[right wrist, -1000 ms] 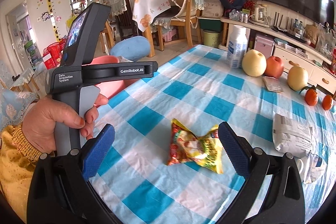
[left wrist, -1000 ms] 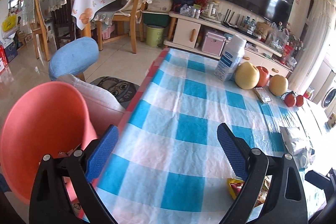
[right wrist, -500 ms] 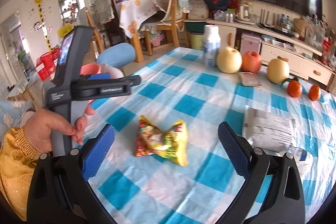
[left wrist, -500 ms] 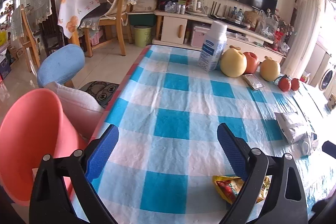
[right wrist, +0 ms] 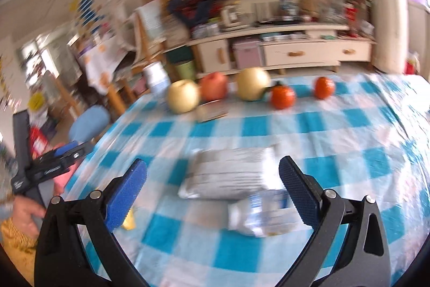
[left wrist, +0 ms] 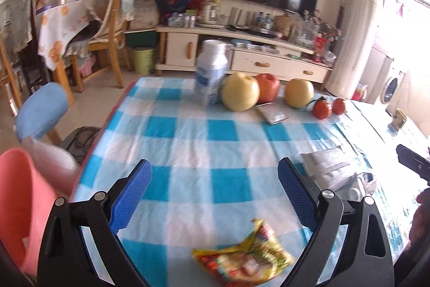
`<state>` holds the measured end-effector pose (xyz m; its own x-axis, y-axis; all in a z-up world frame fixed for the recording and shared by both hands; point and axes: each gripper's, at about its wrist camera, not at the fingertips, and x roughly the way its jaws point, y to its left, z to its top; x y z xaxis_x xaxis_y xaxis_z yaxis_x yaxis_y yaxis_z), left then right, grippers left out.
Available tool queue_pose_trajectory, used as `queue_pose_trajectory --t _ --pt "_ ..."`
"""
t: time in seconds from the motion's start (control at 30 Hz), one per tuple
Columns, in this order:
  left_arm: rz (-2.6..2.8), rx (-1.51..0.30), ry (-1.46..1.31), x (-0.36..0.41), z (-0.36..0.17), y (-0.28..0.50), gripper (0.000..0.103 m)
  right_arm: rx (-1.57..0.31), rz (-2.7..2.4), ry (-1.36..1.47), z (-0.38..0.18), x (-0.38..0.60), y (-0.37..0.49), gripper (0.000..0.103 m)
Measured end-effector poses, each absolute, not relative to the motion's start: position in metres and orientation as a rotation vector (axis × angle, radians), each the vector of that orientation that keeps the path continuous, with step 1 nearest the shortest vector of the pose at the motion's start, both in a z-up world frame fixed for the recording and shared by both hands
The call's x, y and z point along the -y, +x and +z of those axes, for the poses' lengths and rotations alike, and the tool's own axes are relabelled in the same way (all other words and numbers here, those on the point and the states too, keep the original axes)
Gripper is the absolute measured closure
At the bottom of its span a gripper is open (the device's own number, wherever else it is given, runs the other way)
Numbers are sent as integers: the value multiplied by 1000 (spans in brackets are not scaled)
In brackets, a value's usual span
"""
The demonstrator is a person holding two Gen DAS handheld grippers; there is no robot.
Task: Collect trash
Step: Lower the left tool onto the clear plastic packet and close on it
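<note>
A crumpled yellow-and-red snack wrapper (left wrist: 243,258) lies on the blue checked tablecloth (left wrist: 188,149), just below and between the fingers of my open, empty left gripper (left wrist: 215,195). A silver foil bag (right wrist: 228,174) and a crushed clear plastic bottle (right wrist: 264,214) lie between the fingers of my open, empty right gripper (right wrist: 212,192). The foil bag (left wrist: 326,170) and bottle cap also show at the right in the left wrist view. A pink bin (left wrist: 18,203) stands off the table's left edge.
A white bottle (left wrist: 211,71), two pale pears (left wrist: 240,90), a red apple (left wrist: 267,86), two tangerines (left wrist: 322,109) and a flat sachet (left wrist: 272,113) stand at the table's far side. A blue stool (left wrist: 40,109) and wooden chairs stand left.
My left gripper has swung right, from the pink bin to over the snack wrapper. My right gripper has swung right, from the snack wrapper to the foil bag and bottle. Both stay open.
</note>
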<state>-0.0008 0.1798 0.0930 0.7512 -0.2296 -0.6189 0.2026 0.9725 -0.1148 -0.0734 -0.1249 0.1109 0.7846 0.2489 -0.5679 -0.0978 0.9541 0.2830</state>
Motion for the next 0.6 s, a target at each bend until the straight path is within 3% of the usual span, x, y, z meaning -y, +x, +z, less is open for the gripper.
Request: queue_pose_trajectory --t 0.27,0.43,0.6 --pt "-430 -680 332 -65 95 50 9 -674 149 370 96 179 -62 4" --pt "-418 -774 285 -20 82 103 9 -675 178 428 92 191 -62 4" --pt "-225 -871 60 -5 62 154 9 -681 199 466 88 200 -60 4"
